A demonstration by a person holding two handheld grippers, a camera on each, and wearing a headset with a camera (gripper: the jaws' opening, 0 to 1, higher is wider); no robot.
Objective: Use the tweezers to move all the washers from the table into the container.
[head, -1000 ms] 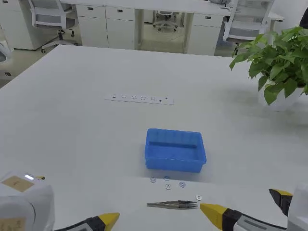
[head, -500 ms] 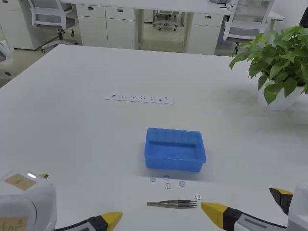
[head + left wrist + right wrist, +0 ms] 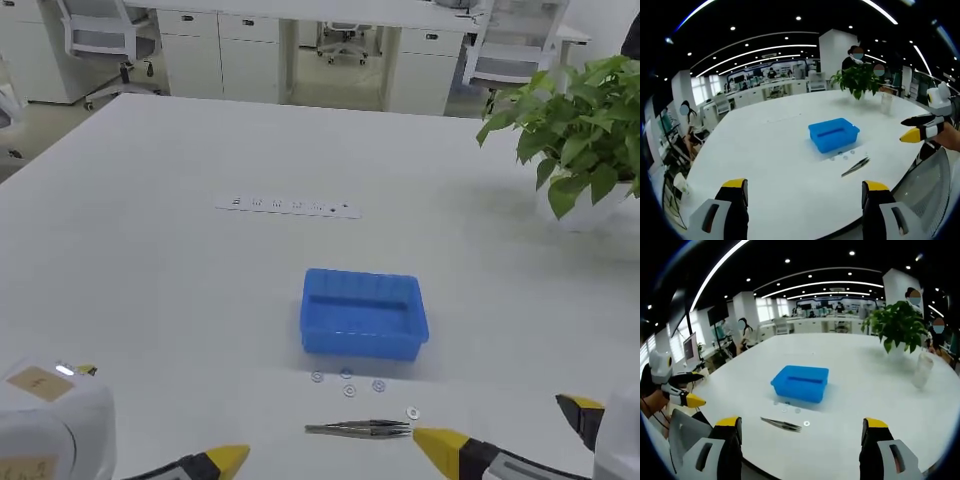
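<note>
Right, nothing started as far as I can see. The tweezers (image 3: 358, 428) lie flat on the desk (image 3: 180, 280), low and centre in the head view, untouched. Five washers (image 3: 349, 390) sit on the desk too: four in a loose cluster just below the bin (image 3: 363, 312), and a fifth off to the lower right, just beside the tweezers' right end. The bin itself is mid-frame, upright, and its floor looks plain blue to me. I'd judge it empty, though washers this small could hide against the near wall.

My left tool (image 3: 804, 185) is released, jaws wide apart with nothing between them, sitting at the bottom of its own view, well short of the tweezers. My right tool (image 3: 801, 422) is the same, spread wide and empty. In the head view, one of its yellow tips sits at the bottom edge, just right of the tweezers' end.

So the whole job is ahead: pick up the tweezers first, then five washers, one at a time, into the bin. The right tool looks best placed for that pickup.
</note>
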